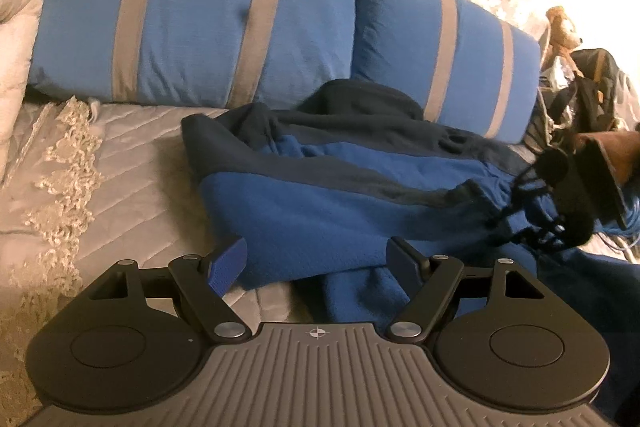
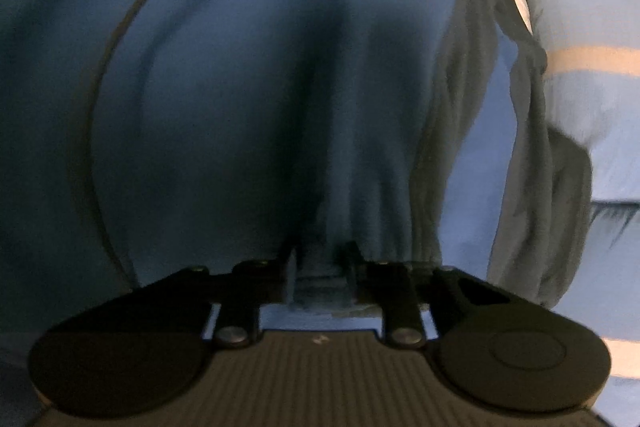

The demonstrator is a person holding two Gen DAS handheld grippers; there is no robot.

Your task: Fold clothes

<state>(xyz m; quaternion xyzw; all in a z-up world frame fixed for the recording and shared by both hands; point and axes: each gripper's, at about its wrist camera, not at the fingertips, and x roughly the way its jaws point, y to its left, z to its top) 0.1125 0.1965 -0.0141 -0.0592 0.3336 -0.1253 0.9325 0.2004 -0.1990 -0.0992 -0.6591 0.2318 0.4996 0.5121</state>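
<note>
Blue fleece [image 1: 320,227] lies crumpled below striped pillows [image 1: 192,19]. Right gripper [image 2: 320,267] pinches fleece fold, ready to lift. Left gripper [image 1: 320,263] fingers spread over fleece edge, nothing held.

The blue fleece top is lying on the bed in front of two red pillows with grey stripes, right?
Not quite. The pillows are blue with grey stripes, not red, as the left wrist view shows. The rest holds: the blue fleece top lies on the bed in front of the two of them.
</note>
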